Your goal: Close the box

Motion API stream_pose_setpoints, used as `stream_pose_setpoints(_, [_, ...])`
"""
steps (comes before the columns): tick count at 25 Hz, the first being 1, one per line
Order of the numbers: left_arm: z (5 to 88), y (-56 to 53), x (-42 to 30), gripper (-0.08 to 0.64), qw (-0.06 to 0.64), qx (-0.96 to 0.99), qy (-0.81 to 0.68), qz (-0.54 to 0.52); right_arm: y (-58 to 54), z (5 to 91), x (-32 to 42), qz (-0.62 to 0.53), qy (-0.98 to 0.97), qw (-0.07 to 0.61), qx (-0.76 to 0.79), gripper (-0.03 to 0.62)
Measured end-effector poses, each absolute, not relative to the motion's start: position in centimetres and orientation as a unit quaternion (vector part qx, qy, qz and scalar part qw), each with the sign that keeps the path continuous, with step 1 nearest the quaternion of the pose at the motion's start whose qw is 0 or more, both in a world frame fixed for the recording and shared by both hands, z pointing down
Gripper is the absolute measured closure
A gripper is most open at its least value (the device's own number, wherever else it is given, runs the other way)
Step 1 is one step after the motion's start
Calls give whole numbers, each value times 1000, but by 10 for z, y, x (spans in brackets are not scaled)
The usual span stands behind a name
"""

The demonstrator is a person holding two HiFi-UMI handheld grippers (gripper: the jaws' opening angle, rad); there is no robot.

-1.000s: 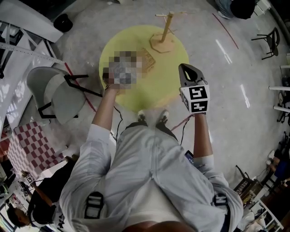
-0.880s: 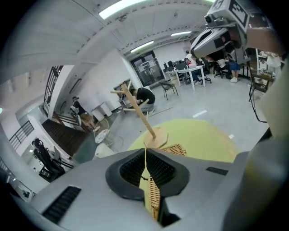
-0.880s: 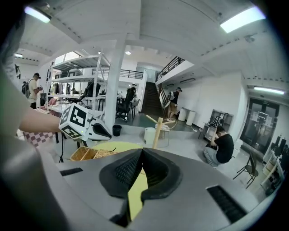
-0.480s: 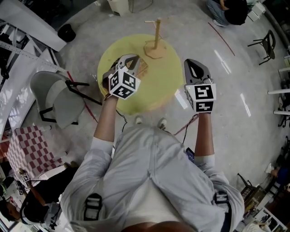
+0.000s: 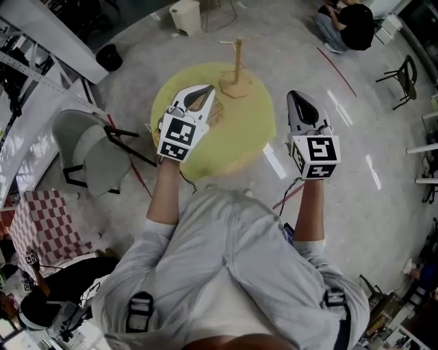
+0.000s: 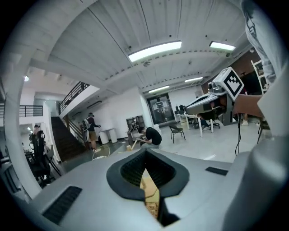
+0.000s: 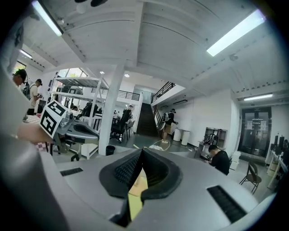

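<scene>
A woven wicker box (image 5: 214, 109) sits on the round yellow table (image 5: 239, 133); my left gripper (image 5: 202, 89) hovers over it and hides most of it. The jaws are shut and hold nothing. In the left gripper view the gripper (image 6: 145, 154) points level across the room, with a strip of wicker (image 6: 154, 208) showing below the closed tips. My right gripper (image 5: 296, 95) hangs past the table's right edge, shut and empty. In its own view that gripper (image 7: 141, 151) shows a sliver of yellow table (image 7: 135, 199) beneath the jaws.
A wooden stand (image 5: 237, 68) rises at the table's far side. A grey chair (image 5: 89, 147) stands to the left, with a black bin (image 5: 109, 58) and a white bin (image 5: 186, 15) beyond. A person (image 5: 345, 24) sits on the floor at the far right.
Both grippers have risen and shifted away from the body. The left one now covers the wicker box; the right one has drifted right, off the table's edge.
</scene>
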State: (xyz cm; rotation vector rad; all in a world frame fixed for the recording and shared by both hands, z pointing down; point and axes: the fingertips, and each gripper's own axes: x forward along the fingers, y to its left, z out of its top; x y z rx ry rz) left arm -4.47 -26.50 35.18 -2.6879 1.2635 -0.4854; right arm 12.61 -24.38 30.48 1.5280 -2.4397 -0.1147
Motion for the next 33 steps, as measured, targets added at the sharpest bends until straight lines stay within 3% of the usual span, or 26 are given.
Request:
stream_pose_setpoints(6, [344,-260,-41,531,30,-893,434,-114,-241,302,137,-26,-842,114,526,571])
stream_pose_setpoints(33, [343,-239,-31,531,38,-894,427,-132,-222,314,132,-25,-843,129,522,571])
